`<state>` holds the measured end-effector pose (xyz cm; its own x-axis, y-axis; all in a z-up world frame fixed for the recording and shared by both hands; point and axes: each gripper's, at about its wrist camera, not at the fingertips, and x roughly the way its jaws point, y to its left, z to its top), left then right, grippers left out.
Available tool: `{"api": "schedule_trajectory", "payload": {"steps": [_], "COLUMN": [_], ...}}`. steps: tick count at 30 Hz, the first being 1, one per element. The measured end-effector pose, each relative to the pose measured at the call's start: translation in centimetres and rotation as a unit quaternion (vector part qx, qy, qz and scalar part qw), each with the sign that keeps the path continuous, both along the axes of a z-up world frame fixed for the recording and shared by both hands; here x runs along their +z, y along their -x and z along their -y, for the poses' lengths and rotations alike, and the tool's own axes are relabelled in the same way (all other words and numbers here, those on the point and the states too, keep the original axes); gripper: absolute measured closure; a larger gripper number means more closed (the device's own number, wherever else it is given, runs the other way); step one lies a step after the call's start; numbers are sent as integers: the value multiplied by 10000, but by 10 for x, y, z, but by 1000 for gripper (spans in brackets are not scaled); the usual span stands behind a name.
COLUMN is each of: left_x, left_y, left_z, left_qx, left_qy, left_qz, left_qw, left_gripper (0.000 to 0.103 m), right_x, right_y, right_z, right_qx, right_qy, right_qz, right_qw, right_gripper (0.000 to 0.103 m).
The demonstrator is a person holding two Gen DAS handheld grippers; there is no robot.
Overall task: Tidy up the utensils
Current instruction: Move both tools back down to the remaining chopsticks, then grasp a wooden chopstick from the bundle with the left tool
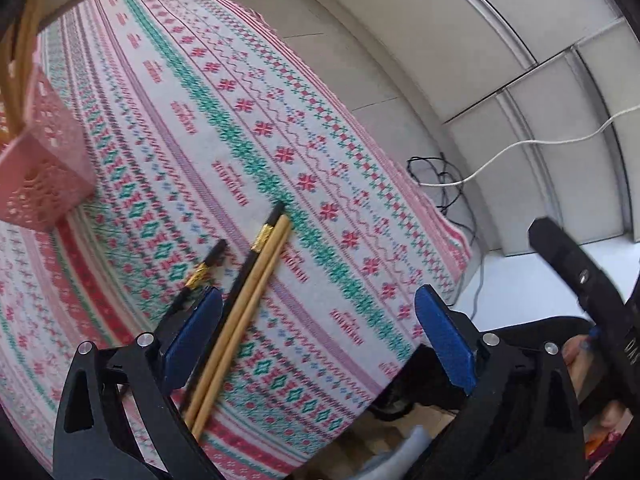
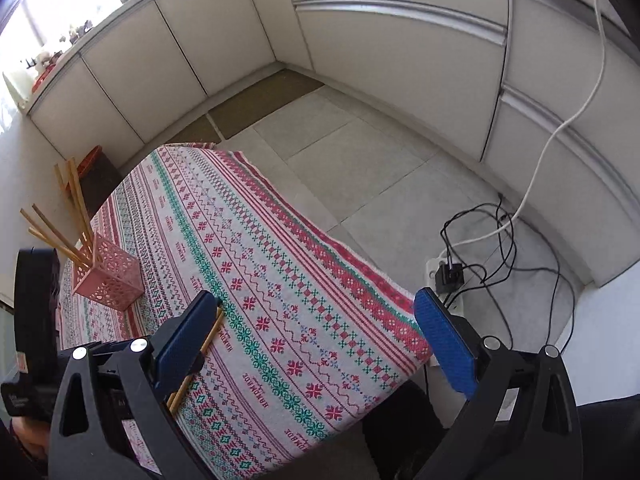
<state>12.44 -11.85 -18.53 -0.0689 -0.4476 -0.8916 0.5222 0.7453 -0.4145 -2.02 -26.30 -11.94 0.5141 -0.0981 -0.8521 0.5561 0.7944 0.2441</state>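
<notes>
Two wooden chopsticks lie side by side on the patterned tablecloth, next to a black chopstick with a gold band. A second black chopstick lies just to their left. My left gripper hovers open over them, its left blue pad beside the pair. A pink perforated holder with wooden chopsticks standing in it is at the far left. In the right wrist view the pink holder stands left of my open right gripper, and the wooden chopsticks show partly behind its left pad.
The table's right edge drops to a tiled floor. A power strip with black cables and a white cord lies on the floor by white cabinets. A dark box sits beyond the table's far left corner.
</notes>
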Motion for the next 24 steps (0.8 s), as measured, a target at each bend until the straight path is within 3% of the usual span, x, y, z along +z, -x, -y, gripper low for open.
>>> {"api": "schedule_trajectory", "payload": {"steps": [3, 6, 15, 20, 24], "left_x": [-11, -20, -39, -47, -49], "left_y": [-12, -17, -18, -23, -29], "left_z": [9, 17, 36, 41, 36], "left_qx": [88, -19, -115, -107, -95], "left_qy": [444, 567, 128, 86, -91], "left_qz": [-570, -788, -690, -759, -746], "left_qw": [9973, 9953, 9975, 9970, 9971], "left_gripper": [11, 11, 11, 11, 20], "right_x": [-9, -9, -13, -15, -17], "right_y": [0, 1, -1, 1, 0], "right_z": [10, 12, 17, 23, 24], "right_qx": [-85, -98, -135, -234, -268], "right_qy": [-509, -439, -602, -654, -657], "right_qz": [-83, -74, -91, -122, -191], "right_qw": [9986, 9990, 9981, 9975, 9973], "right_gripper": [7, 7, 7, 7, 7]}}
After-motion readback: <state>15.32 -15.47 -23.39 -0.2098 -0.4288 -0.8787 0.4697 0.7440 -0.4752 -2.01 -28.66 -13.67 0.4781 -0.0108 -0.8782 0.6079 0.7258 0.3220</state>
